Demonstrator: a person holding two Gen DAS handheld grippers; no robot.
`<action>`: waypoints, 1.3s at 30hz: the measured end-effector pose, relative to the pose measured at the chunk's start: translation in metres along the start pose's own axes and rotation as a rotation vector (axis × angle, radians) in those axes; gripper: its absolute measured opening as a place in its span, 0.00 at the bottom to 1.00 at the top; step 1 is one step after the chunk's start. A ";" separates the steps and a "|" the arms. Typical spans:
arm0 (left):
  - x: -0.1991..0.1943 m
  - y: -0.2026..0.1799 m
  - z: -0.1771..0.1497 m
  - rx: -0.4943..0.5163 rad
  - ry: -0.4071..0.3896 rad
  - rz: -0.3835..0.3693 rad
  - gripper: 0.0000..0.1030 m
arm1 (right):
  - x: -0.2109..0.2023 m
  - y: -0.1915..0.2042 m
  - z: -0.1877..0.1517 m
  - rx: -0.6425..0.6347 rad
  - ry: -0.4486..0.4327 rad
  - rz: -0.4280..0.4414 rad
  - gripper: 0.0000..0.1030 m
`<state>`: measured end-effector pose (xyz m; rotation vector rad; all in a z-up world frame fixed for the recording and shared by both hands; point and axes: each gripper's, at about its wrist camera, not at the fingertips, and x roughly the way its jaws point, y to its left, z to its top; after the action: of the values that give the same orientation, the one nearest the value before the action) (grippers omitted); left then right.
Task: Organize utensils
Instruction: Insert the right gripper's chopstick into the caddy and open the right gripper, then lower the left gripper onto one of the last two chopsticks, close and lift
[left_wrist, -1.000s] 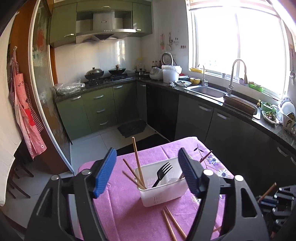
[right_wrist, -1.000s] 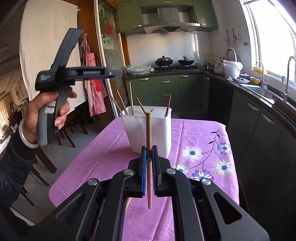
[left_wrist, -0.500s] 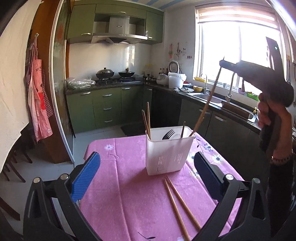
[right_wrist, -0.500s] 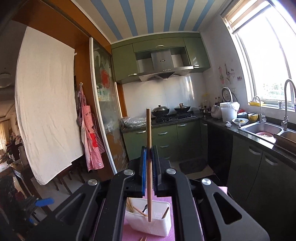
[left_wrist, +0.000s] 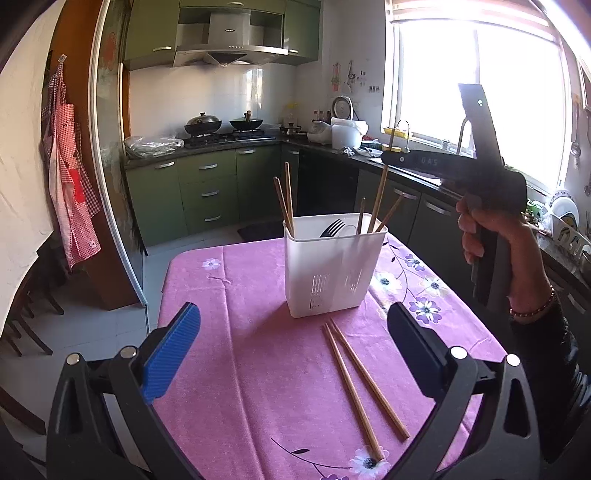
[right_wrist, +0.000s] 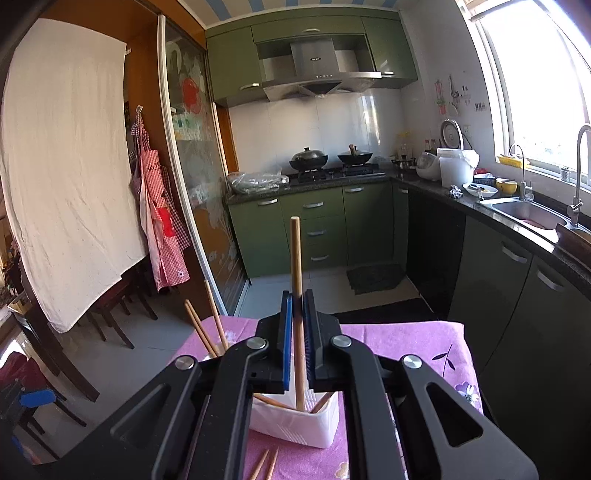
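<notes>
A white utensil caddy (left_wrist: 332, 269) stands on the pink tablecloth (left_wrist: 240, 369), holding several wooden chopsticks and a black fork (left_wrist: 330, 228). Two loose chopsticks (left_wrist: 360, 380) lie on the cloth in front of it. My left gripper (left_wrist: 291, 350) hangs wide open over the near cloth, nothing between its pads. My right gripper (right_wrist: 298, 332) is shut on one upright chopstick (right_wrist: 296, 258), whose lower end dips into the caddy (right_wrist: 303, 424). In the left wrist view a hand holds that gripper (left_wrist: 388, 157) above the caddy's right side.
Green kitchen cabinets (left_wrist: 207, 192) and a counter with a sink (right_wrist: 524, 212) run behind and to the right of the table. A glass sliding door (right_wrist: 188, 192) and a hanging apron (left_wrist: 70, 184) stand at the left. Chairs (right_wrist: 110, 302) sit beyond the table's left edge.
My right gripper carried its chopstick up, over and down into the caddy. My left gripper opened wider and drew back from the caddy, lower toward the table.
</notes>
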<state>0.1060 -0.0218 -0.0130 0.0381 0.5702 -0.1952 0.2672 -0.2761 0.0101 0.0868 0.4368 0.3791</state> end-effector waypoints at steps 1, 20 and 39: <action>0.002 -0.001 0.000 0.002 0.005 -0.003 0.94 | -0.002 0.000 -0.003 -0.002 -0.001 0.003 0.07; 0.117 -0.028 -0.029 -0.072 0.343 -0.087 0.94 | -0.059 -0.037 -0.171 0.073 0.172 -0.075 0.17; 0.228 -0.053 -0.056 -0.078 0.647 -0.013 0.39 | -0.057 -0.056 -0.190 0.176 0.222 -0.032 0.20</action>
<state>0.2543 -0.1087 -0.1821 0.0210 1.2231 -0.1716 0.1566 -0.3493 -0.1479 0.2100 0.6900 0.3194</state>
